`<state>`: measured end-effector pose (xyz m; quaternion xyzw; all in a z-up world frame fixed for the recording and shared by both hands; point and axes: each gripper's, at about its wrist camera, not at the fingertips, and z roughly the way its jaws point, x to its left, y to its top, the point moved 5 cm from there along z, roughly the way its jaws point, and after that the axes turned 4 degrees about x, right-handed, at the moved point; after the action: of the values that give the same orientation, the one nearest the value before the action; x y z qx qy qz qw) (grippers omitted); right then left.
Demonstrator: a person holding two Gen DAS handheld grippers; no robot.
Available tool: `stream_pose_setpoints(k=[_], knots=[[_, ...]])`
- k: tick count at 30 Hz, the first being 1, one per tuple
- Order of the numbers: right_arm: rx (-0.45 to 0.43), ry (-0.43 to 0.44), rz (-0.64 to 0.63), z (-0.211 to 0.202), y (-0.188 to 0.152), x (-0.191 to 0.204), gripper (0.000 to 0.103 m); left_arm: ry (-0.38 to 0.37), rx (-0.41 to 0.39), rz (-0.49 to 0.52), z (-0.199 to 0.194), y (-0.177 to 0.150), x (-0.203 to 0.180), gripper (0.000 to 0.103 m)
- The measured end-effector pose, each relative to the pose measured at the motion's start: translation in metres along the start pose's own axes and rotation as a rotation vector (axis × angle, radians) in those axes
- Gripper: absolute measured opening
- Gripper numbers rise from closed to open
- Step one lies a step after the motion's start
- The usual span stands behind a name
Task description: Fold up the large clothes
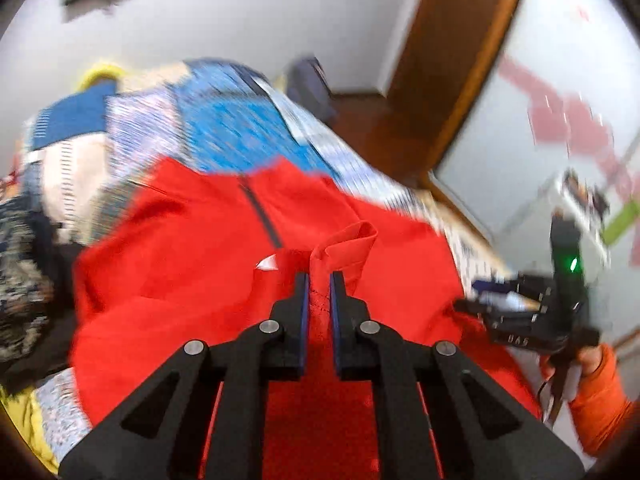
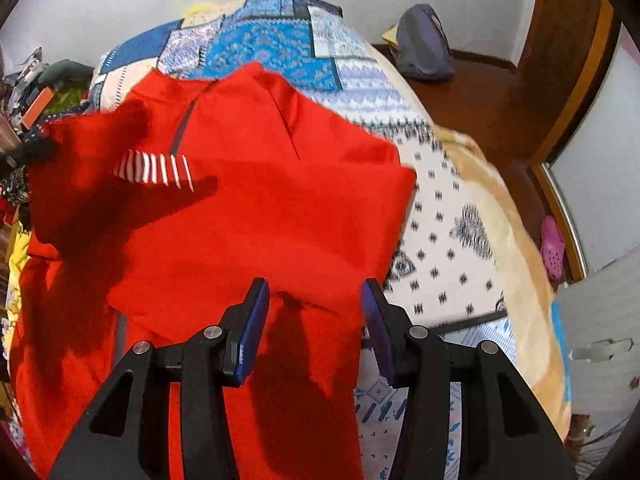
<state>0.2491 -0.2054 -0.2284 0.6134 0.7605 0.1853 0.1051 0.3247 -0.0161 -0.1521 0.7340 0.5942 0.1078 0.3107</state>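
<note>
Red jacket [image 2: 248,208] looks mid-fold on the bed [image 2: 448,248]: your left gripper [image 1: 319,280] pinches its fabric at lower centre, right gripper [image 2: 316,292] gapes empty, so grab the near hem next.

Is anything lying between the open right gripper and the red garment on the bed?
Nothing visible. The right gripper hangs open directly over the red garment, with only bare fabric between its fingers; no other item covers it there.

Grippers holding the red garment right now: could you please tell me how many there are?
1. The left gripper is clamped on a bunched fold of the red garment; the right gripper hangs open above it, gripping nothing.
</note>
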Motion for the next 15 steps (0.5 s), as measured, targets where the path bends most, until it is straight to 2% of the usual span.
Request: stream_pose_setpoints(k=[4, 7, 11, 15], knots=[[-0.024, 0.002, -0.016, -0.007, 0.009, 0.008, 0.044, 0.053, -0.136, -0.101, -0.061, 0.010, 0.046, 0.008], [-0.001, 0.017, -0.022, 0.001, 0.009, 0.014, 0.044, 0.094, -0.195, -0.159, -0.093, 0.003, 0.076, 0.008], [0.059, 0.004, -0.034, 0.019, 0.001, 0.022, 0.044, 0.113, -0.203, -0.236, -0.108, -0.019, 0.107, 0.008], [0.105, -0.007, -0.047, 0.031, -0.007, 0.027, 0.044, 0.136, -0.150, -0.294, -0.093, -0.053, 0.130, 0.008]])
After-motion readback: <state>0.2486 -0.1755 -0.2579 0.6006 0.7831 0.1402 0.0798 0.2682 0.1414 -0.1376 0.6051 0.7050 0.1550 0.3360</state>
